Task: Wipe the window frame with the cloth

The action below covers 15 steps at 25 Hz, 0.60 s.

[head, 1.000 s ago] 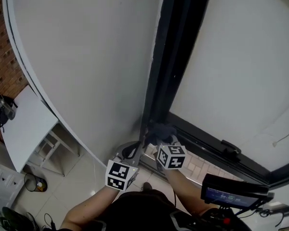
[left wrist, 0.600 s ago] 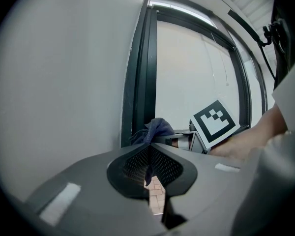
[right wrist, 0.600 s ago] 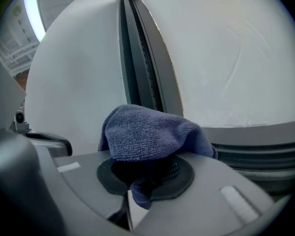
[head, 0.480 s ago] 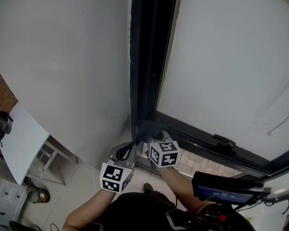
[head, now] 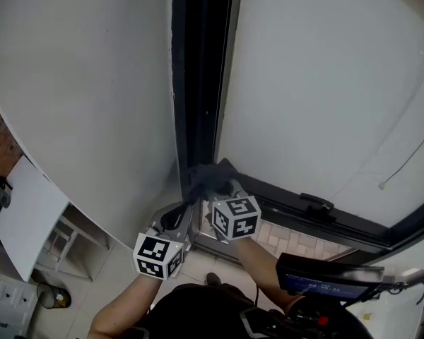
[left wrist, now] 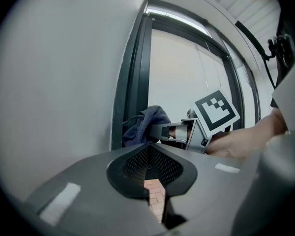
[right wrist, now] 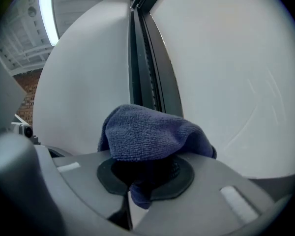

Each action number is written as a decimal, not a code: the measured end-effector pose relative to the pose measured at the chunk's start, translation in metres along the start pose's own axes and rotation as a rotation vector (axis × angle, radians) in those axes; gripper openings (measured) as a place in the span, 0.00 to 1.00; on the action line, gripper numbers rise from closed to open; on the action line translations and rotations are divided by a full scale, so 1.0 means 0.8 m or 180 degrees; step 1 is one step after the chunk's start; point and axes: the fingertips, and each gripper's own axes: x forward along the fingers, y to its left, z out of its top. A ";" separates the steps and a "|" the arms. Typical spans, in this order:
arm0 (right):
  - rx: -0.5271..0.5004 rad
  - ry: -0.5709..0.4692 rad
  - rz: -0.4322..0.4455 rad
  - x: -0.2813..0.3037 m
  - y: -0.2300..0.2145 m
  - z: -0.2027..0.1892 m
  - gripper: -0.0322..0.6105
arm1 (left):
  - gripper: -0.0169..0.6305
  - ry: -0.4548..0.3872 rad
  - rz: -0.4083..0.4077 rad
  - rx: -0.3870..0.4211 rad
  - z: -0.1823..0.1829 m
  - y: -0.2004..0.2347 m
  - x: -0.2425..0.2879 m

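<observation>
Well, the cloth (right wrist: 152, 134) is pinched in the right gripper (right wrist: 145, 173). Its jaws are closed on a fold of the dark blue fabric, and the rest bunches up over and ahead of the tips. Just past those tips the bundle is pressed against the foot of the dark upright frame (head: 198, 83), at the corner where the upright meets the lower rail (head: 353, 226).

The left gripper (left wrist: 150, 167) sits just beside the right one, on its left and a little lower. Its jaws are brought together with nothing between them, and its tips point up towards the cloth. I cannot tell whether they touch the frame.

Both forearms reach forward from the person's body, close together. The right forearm (head: 258, 260) is bare behind its marker cube (head: 234, 217), and the cube is tipped up towards the head.

To the left of the left gripper a plain pale wall (head: 78, 83) runs up alongside the frame. To the right of the right gripper is a broad pale pane (head: 325, 83), with a small dark handle (head: 316, 205) on the rail below it. Under both grippers lies a brick-patterned floor (head: 290, 240). Well off to the left stands a white table (head: 25, 210) against a strip of brick (head: 0, 140). A small lit screen (head: 325, 282) hangs at the person's chest, near the right elbow.
</observation>
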 end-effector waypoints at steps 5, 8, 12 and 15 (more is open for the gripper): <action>-0.0046 -0.0159 0.0002 -0.010 -0.002 0.038 0.13 | 0.02 -0.0061 0.0033 -0.0023 0.029 -0.002 -0.001; -0.0082 -0.0250 -0.0019 -0.016 -0.006 0.062 0.13 | 0.02 -0.0124 0.0041 -0.0001 0.045 -0.005 -0.002; -0.0146 -0.0330 -0.0001 -0.022 -0.007 0.091 0.13 | 0.02 -0.0159 0.0055 0.0028 0.060 -0.009 -0.001; -0.0209 -0.0385 -0.0006 -0.025 -0.007 0.111 0.13 | 0.02 -0.0205 0.0058 0.0055 0.074 -0.013 0.001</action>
